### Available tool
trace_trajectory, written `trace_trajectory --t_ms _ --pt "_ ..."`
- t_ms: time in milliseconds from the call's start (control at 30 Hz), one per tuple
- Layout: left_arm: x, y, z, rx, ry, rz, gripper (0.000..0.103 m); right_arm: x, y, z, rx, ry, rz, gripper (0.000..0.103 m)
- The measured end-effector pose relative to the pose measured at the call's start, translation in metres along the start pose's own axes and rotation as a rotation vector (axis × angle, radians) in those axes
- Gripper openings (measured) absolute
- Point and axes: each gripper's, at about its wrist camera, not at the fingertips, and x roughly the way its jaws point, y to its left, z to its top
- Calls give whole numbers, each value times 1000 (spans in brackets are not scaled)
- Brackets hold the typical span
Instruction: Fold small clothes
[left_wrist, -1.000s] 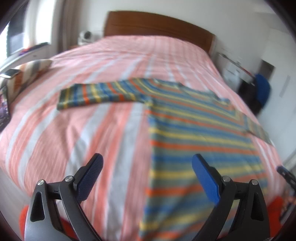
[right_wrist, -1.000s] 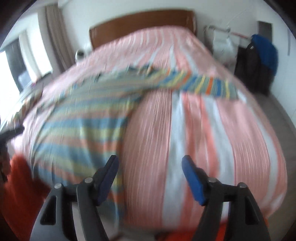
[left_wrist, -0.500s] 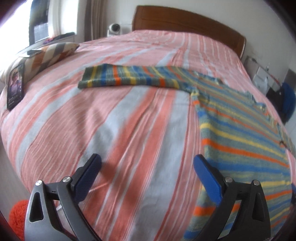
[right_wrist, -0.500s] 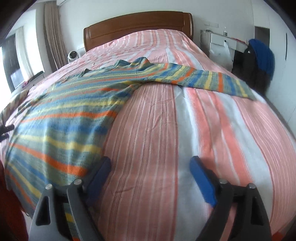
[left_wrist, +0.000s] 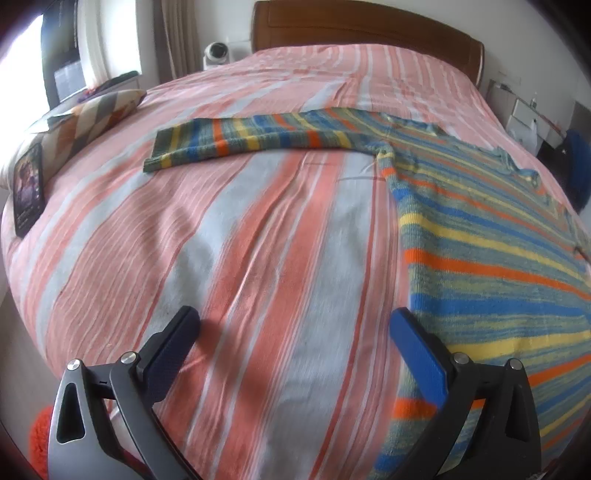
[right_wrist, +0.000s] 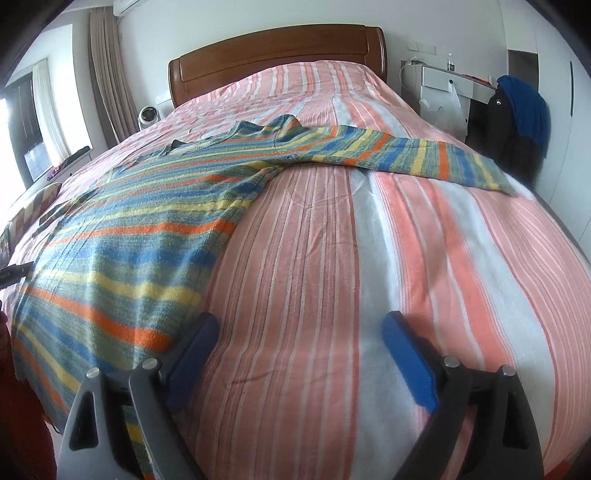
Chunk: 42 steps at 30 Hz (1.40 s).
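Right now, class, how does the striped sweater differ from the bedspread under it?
The sweater has narrow blue, yellow, orange and green stripes; the bedspread has broad pink, orange and pale grey ones. The sweater's body stripes run across the bedspread's. The sweater covers only part of the bedspread. Both lie flat and are striped.

Your left gripper (left_wrist: 293, 334) is angled down, jaws wide apart, nothing between the pads. Your right gripper (right_wrist: 299, 338) is angled down too, jaws just opened further, also spread wide with nothing between them. Neither grips anything.
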Motion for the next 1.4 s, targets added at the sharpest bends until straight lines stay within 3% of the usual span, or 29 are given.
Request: trace_trajectory --t_ms 133,200,267,333,467,533,600,733,833,933,1000,1033,1067,1133,1267,1400 --pt "-3 4 4 -23 7 -33 102 0 0 1 0 8 1 91" --pt "-15 14 7 -70 -50 -111 102 0 1 6 -3 40 2 92" --pt "-27 22 9 -103 -114 -133 102 -5 -5 20 20 99 44 91" --pt "-28 27 10 -120 -129 -120 102 -21 -36 45 161 58 148 90" --pt "-16 36 11 -184 -78 -127 102 -33 -124 84 471 -29 188 90" --pt "-14 40 10 -211 -66 -140 102 -18 -174 88 676 2 236 89" --pt "-15 41 9 -212 -71 -136 102 1 -209 83 831 45 257 77" --pt "-12 38 8 -194 -60 -120 102 15 -247 84 890 -13 158 72" --pt "-8 32 8 -176 -52 -107 102 38 -264 88 939 10 224 68" --pt "-8 29 8 -159 -53 -106 102 50 -264 97 933 16 291 66" --pt "-7 25 7 -141 -49 -103 102 60 -260 105 897 45 280 64" --pt "-7 23 7 -133 -48 -100 102 65 -259 108 882 62 262 58" --pt "-7 22 7 -129 -48 -98 102 68 -259 109 873 73 238 50" --pt "-8 22 7 -124 -49 -101 102 72 -257 112 865 96 187 5" --pt "-9 27 7 -146 -50 -115 102 48 -226 143 717 37 98 4" --pt "-8 26 8 -148 -47 -127 102 21 -120 212 406 -20 198 4"
